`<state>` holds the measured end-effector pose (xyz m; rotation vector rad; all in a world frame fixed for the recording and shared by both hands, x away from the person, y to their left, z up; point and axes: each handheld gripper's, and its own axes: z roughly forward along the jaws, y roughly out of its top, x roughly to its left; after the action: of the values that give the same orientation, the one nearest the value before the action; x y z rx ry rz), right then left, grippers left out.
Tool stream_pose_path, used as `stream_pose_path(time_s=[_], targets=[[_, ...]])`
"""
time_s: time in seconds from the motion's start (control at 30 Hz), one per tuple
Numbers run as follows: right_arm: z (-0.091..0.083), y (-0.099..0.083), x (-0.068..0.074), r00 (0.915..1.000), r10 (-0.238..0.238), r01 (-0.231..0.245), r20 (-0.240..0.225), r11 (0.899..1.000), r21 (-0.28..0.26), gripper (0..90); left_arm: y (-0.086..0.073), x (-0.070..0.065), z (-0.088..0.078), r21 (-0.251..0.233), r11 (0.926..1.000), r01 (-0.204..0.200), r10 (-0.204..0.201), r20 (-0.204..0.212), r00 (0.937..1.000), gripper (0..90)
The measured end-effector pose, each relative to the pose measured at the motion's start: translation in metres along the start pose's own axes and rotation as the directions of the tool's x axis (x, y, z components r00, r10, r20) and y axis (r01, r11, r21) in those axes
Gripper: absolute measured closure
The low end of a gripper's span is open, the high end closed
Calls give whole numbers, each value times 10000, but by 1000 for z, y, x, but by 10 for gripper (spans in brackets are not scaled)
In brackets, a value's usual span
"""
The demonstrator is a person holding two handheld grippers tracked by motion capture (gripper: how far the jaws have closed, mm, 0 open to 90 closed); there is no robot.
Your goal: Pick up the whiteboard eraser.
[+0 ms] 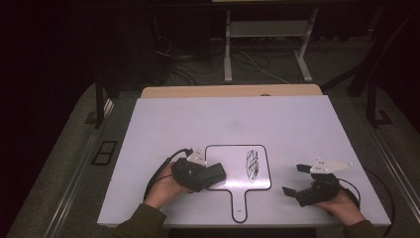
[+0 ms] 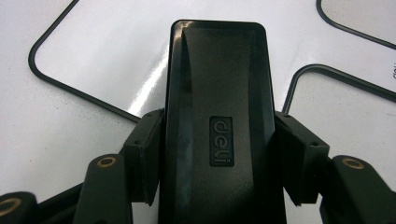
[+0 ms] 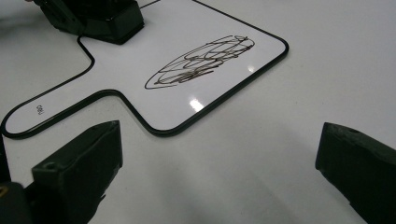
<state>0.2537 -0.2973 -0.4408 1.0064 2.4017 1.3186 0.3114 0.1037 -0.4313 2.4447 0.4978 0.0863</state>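
At nine o'clock on the paddle-shaped whiteboard (image 1: 233,196), the left gripper (image 1: 218,172) is clenching the black eraser (image 2: 217,121), the scribble (image 1: 252,166) at three o'clock is awaiting wiping, and the right gripper (image 1: 293,179) is idling wide apart.

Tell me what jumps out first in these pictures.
The black scribble on the paddle-shaped whiteboard near the table's front edge draws the eye. At the board's left side, the left gripper is shut on a black whiteboard eraser. The right gripper rests open to the board's right.
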Motion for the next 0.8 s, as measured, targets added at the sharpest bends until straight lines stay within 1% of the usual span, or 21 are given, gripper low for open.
stream_pose_path(time_s=[0.2, 0.27, 0.3, 0.5, 0.57, 0.63, 0.67, 0.73, 0.8], targets=[[0, 0, 0, 10000, -30, 30, 0, 10000, 36, 0, 0, 1, 0, 11, 10000, 28, -28, 92, 10000, 385], [0, 0, 0, 10000, -20, 20, -1, 10000, 41, 0, 0, 4, -1, -18, 9996, 284, -283, 233, 9993, 385], [0, 0, 0, 10000, -24, 24, 0, 10000, 31, 0, -1, 4, -1, -40, 9997, 248, -247, 256, 9994, 386], [0, -1, 0, 10000, -63, 63, 0, 10000, 45, 0, -1, 3, -1, -77, 9997, 233, -231, 161, 9996, 386], [0, -1, 0, 10000, -28, 28, -1, 10000, 64, 0, -1, 3, -2, -108, 9995, 299, -297, 159, 9994, 386], [0, -1, 0, 10000, -52, 52, -5, 10000, 51, 0, -1, 2, -2, -104, 9989, 467, -465, 144, 9988, 386], [0, -1, 0, 10000, -59, 59, -1, 10000, 53, 0, 0, 3, -4, -174, 9992, 355, -354, 63, 9994, 387], [0, -1, 0, 10000, -58, 58, -7, 10000, 59, 0, 0, 2, -6, -411, 9982, 435, -434, 23, 9991, 387], [1, -1, 0, 10000, -53, 54, -8, 10000, 74, 0, 1, 2, -8, -649, 9964, 543, -538, 82, 9985, 387]])
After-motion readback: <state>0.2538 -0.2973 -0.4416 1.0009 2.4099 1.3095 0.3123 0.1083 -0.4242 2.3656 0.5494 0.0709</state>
